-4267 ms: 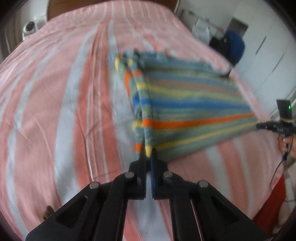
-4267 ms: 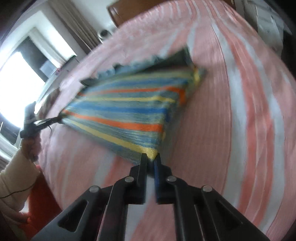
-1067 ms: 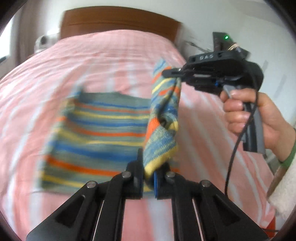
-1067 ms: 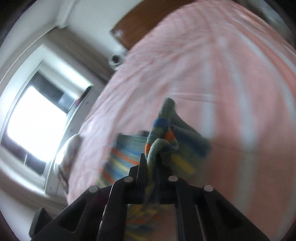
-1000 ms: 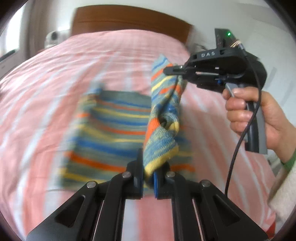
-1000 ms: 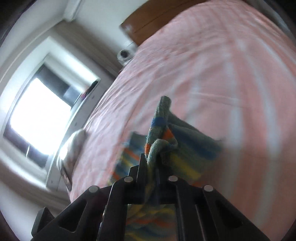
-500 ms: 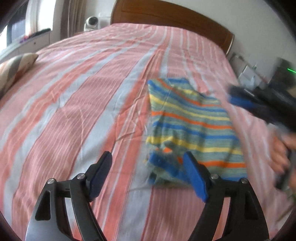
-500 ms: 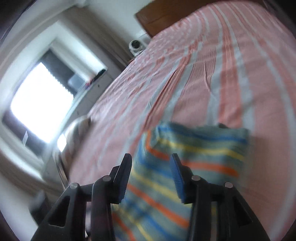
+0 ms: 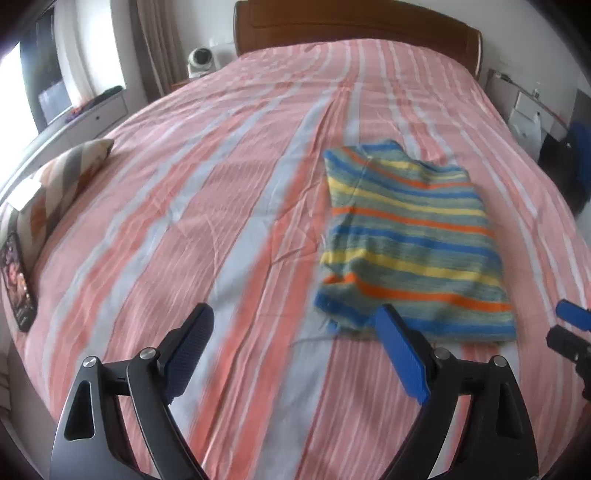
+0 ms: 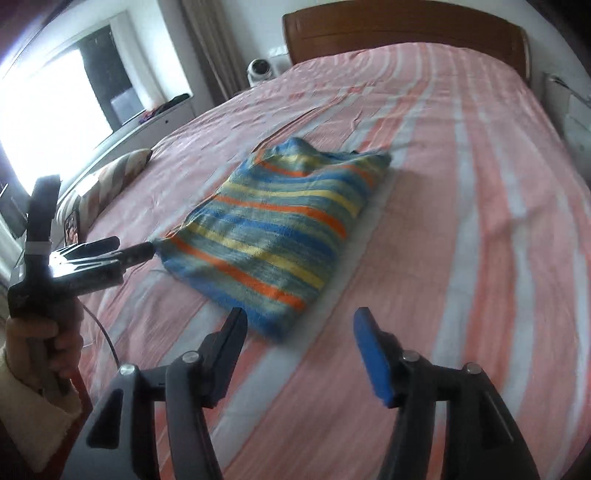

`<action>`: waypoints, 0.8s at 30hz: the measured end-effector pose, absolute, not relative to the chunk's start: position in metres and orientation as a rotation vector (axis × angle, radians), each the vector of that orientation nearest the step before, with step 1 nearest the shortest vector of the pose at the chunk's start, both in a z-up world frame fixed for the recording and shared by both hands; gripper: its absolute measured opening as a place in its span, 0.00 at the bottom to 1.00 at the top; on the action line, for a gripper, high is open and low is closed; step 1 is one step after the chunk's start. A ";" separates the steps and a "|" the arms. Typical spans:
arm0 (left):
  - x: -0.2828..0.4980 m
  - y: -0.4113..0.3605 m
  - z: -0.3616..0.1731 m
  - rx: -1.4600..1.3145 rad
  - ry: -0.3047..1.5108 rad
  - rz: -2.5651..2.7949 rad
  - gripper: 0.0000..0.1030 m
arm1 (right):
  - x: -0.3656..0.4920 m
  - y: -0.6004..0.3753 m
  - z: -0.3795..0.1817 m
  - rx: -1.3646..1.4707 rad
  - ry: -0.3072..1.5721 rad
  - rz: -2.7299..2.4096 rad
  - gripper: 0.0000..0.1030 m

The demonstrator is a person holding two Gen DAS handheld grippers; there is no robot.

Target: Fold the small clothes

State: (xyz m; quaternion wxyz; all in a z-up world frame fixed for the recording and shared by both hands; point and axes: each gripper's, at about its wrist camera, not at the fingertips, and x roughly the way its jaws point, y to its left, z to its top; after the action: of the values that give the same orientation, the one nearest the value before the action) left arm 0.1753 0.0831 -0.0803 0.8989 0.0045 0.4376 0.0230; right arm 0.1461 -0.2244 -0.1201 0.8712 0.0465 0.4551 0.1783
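Observation:
A folded knit garment [image 9: 410, 236] with blue, yellow, orange and grey stripes lies flat on the pink striped bed [image 9: 229, 206]. It also shows in the right wrist view [image 10: 284, 236]. My left gripper [image 9: 295, 325] is open and empty, just in front of the garment's near left corner. My right gripper [image 10: 299, 325] is open and empty, just in front of the garment's near right corner. The left gripper also shows from the side in the right wrist view [image 10: 136, 251], close to the garment's left corner. A tip of the right gripper shows at the edge of the left wrist view [image 9: 572, 325].
A striped cushion [image 9: 55, 192] and a dark phone [image 9: 16, 284] lie at the bed's left edge. A wooden headboard [image 9: 354, 29] stands at the far end. A white camera [image 9: 201, 61] sits beside it. Cabinets and a window run along the left wall.
Both grippers held the garment's edge raised, then laid it over and let go. Both have opened and pulled back. The garment now lies folded on the bed.

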 end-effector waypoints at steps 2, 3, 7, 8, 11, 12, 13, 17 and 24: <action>0.169 0.084 -0.075 0.019 0.897 0.047 0.88 | 0.135 -0.227 -0.119 0.094 0.949 0.351 0.58; 0.166 0.084 -0.073 0.021 0.891 0.047 0.88 | 0.133 -0.228 -0.119 0.096 0.948 0.346 0.58; 0.157 0.085 -0.067 0.039 0.874 0.051 0.88 | 0.123 -0.229 -0.119 0.104 0.944 0.333 0.59; 0.156 0.085 -0.067 0.047 0.874 0.052 0.88 | 0.119 -0.230 -0.119 0.098 0.944 0.330 0.59; 0.154 0.086 -0.071 0.058 0.881 0.053 0.90 | 0.111 -0.225 -0.120 0.060 0.933 0.309 0.62; 0.152 0.088 -0.075 0.062 0.886 0.049 0.91 | 0.106 -0.225 -0.121 0.044 0.922 0.301 0.65; 0.150 0.090 -0.081 0.062 0.891 0.044 0.93 | 0.101 -0.224 -0.123 0.031 0.912 0.290 0.68; 0.145 0.103 -0.112 0.049 0.921 0.046 0.94 | 0.076 -0.227 -0.139 0.001 0.879 0.217 0.80; 0.147 0.117 -0.143 0.003 0.953 0.041 1.00 | 0.057 -0.237 -0.169 0.026 0.916 0.168 0.82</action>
State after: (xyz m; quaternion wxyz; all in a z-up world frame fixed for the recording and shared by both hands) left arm 0.1467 0.1172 -0.1433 0.8885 0.0013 0.4584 0.0197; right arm 0.0568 -0.2372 -0.1686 0.8935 0.0127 0.4415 0.0808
